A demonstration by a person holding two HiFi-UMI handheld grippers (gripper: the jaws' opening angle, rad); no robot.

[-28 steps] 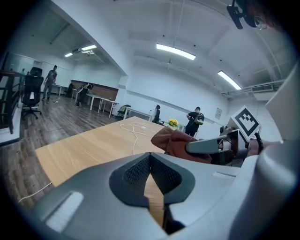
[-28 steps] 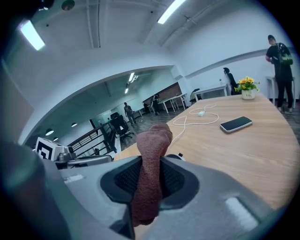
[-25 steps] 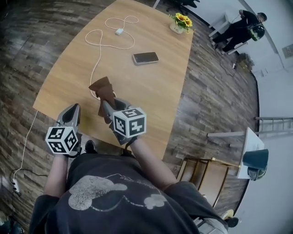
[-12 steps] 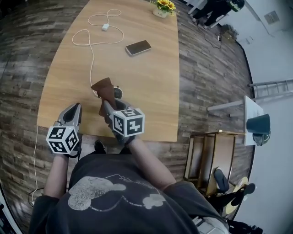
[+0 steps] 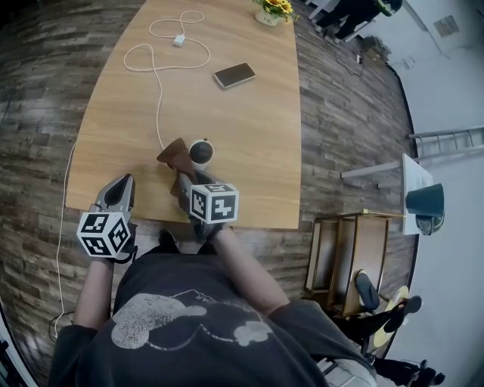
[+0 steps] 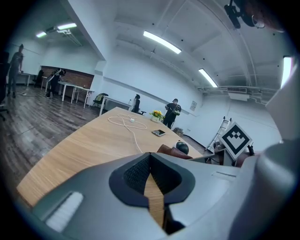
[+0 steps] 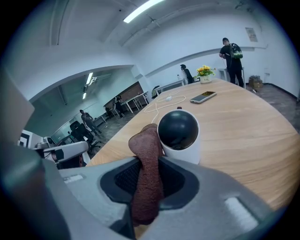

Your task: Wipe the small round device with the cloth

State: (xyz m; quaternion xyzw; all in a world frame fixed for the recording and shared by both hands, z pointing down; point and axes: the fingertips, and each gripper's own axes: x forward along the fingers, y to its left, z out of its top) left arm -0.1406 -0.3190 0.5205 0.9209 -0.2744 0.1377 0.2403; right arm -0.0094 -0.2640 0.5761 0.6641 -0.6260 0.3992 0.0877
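The small round device (image 7: pixel 178 136), a white base with a dark dome, stands on the wooden table (image 5: pixel 249 143) near its front edge; it also shows in the head view (image 5: pixel 201 152). A brown cloth (image 7: pixel 147 173) is pinched in my right gripper (image 7: pixel 146 183), which is shut on it, and the cloth's top (image 5: pixel 174 153) touches the device's left side. My left gripper (image 5: pixel 115 198) hovers at the table's front edge to the left, jaws closed on nothing, with the device (image 6: pixel 182 147) ahead to its right.
A white cable (image 5: pixel 159 75) runs from the device to a plug at the far end. A phone (image 5: pixel 234 75) and a pot of yellow flowers (image 5: pixel 271 10) lie farther back. A small side table (image 5: pixel 361 257) stands on the floor at right. People stand far off.
The cloth and right gripper shifted off the device, whose dark dome now shows to the cloth's right. The head view moved too. The left gripper stayed put.
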